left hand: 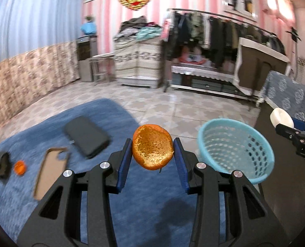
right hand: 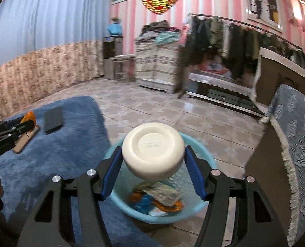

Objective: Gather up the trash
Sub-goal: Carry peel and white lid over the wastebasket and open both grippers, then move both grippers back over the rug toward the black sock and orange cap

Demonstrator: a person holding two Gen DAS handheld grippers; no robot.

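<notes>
My left gripper [left hand: 153, 149] is shut on an orange peel [left hand: 152, 147] and holds it above the blue rug [left hand: 136, 201], left of the light-blue basket [left hand: 234, 146]. My right gripper [right hand: 153, 158] is shut on a white soap bar [right hand: 153, 150] and holds it over the basket [right hand: 201, 207], which contains wrappers and peel scraps [right hand: 160, 197]. The right gripper with the soap shows at the right edge of the left wrist view [left hand: 282, 119]. A small orange piece [left hand: 20, 167] lies on the rug at the left.
On the rug lie a black case [left hand: 86, 135], a tan phone case [left hand: 49, 170] and a dark object [left hand: 0, 162]. A cloth-covered piece of furniture [right hand: 296, 144] stands right of the basket. A tiled floor, cabinets and a clothes rack [left hand: 214, 30] lie beyond.
</notes>
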